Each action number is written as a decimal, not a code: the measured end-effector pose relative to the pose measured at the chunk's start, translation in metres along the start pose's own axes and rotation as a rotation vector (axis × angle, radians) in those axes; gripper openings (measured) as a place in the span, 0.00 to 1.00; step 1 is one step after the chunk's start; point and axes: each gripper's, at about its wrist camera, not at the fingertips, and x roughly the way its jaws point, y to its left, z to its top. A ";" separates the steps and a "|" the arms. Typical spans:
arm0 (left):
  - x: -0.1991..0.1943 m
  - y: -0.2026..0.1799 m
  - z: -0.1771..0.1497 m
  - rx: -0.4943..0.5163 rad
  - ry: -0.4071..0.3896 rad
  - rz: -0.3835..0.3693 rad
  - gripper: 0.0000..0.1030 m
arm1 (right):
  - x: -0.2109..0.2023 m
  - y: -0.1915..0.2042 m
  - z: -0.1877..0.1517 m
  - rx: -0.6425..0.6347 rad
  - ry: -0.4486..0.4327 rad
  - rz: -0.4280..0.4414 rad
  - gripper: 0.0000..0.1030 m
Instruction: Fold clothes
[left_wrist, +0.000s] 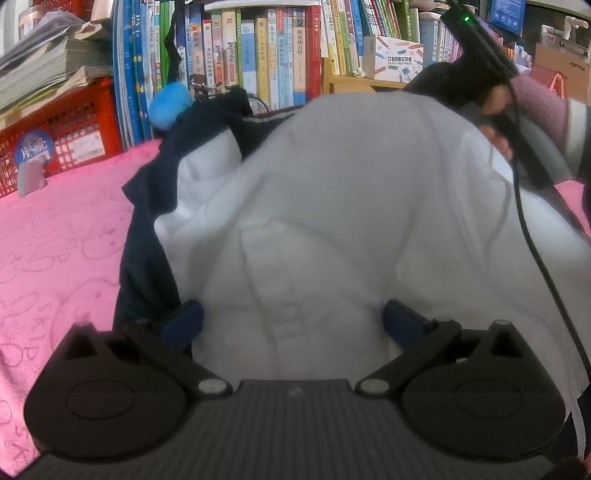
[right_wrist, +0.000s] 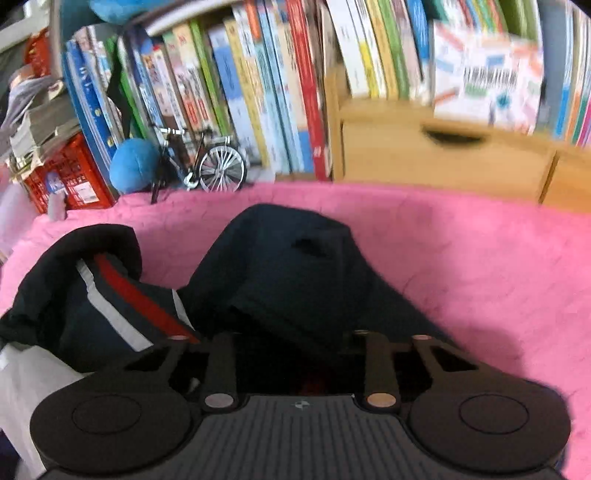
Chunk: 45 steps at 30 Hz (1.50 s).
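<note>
Pink blanket covers the surface; the navy jacket, white lining up, lies on it before the bookshelf. Left gripper spread open over the lining. Right gripper fingertips buried in navy fabric, probably clamped, cannot tell.

Navy jacket bunched on pink blanket, covering right gripper fingertips; toy bicycle before books.

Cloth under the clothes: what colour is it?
Pink cloth, with faint doodle outlines; colour clearest in the right wrist view.
</note>
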 end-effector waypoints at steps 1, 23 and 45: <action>0.000 0.000 0.000 -0.001 0.000 0.000 1.00 | -0.006 0.001 0.002 -0.009 -0.025 -0.021 0.17; 0.000 0.000 0.004 -0.002 0.002 0.005 1.00 | -0.168 -0.229 -0.129 0.391 -0.087 -0.586 0.52; -0.013 0.019 0.063 -0.064 -0.135 0.008 1.00 | -0.076 0.043 -0.119 -0.178 -0.026 -0.023 0.62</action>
